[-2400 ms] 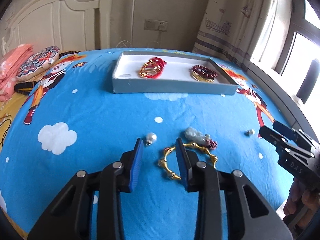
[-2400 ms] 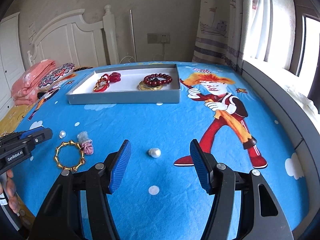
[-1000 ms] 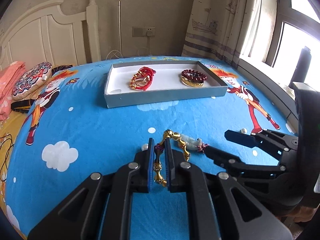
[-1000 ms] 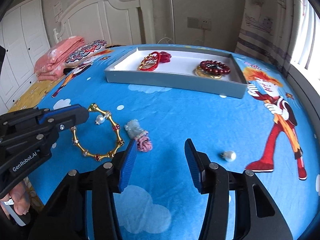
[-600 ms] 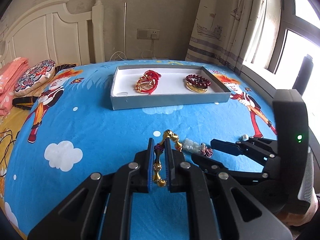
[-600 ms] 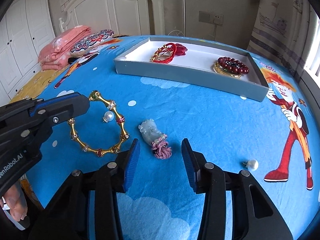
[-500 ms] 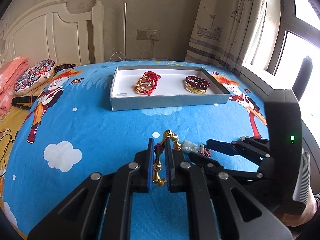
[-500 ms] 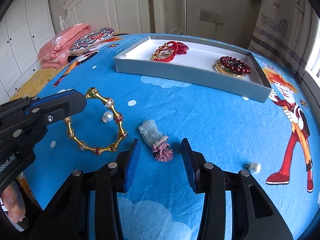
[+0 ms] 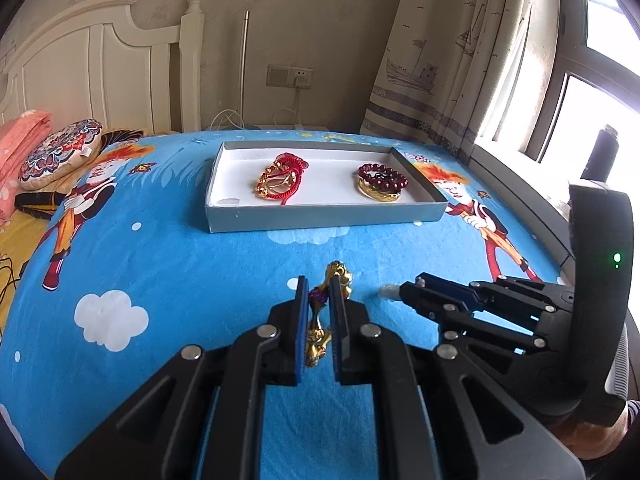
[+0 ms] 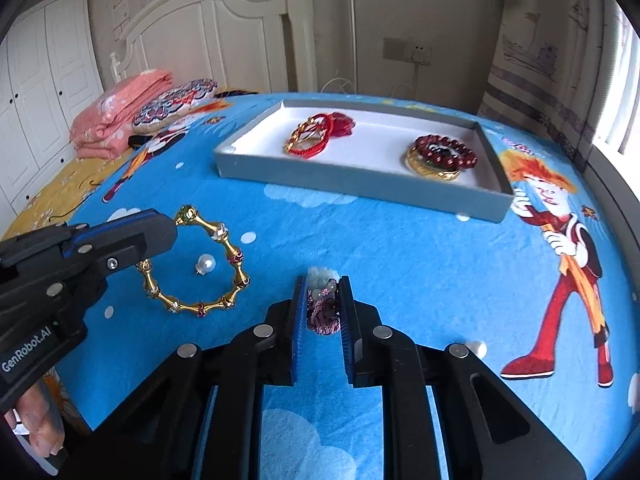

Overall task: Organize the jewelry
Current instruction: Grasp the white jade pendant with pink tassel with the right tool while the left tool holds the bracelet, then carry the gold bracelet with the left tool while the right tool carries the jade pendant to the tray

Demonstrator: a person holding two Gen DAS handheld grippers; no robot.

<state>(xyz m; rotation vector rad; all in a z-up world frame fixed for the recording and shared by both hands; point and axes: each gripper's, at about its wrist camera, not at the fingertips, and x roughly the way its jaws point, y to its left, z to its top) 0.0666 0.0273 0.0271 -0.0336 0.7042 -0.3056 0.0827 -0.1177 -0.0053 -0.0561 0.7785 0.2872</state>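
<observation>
A gold bracelet (image 9: 339, 276) with red beads is pinched at one side in my left gripper (image 9: 318, 292), which is shut on it and holds it edge-on. In the right wrist view the bracelet (image 10: 234, 256) hangs as a ring from the left gripper (image 10: 160, 228) over the blue sheet. My right gripper (image 10: 322, 292) is closing, and its pads touch the pink tassel of a pale jade pendant (image 10: 320, 274) lying on the sheet. The left wrist view shows the right gripper (image 9: 408, 292) over the pendant (image 9: 386, 290). The grey tray (image 9: 320, 218) holds a red cord bracelet (image 9: 280, 178) and dark red beads (image 9: 382, 176).
One pearl (image 10: 207, 263) lies on the sheet inside the ring's outline. Another pearl (image 10: 478, 347) lies to the right of my right gripper. Pillows and a pink blanket (image 10: 120, 120) sit at the far left by the headboard. A window ledge (image 9: 520, 200) runs along the right.
My right gripper has moved left and forward onto the pendant, and its jaws have narrowed around the tassel. The left gripper closed on the gold bracelet, lifted it and now holds still.
</observation>
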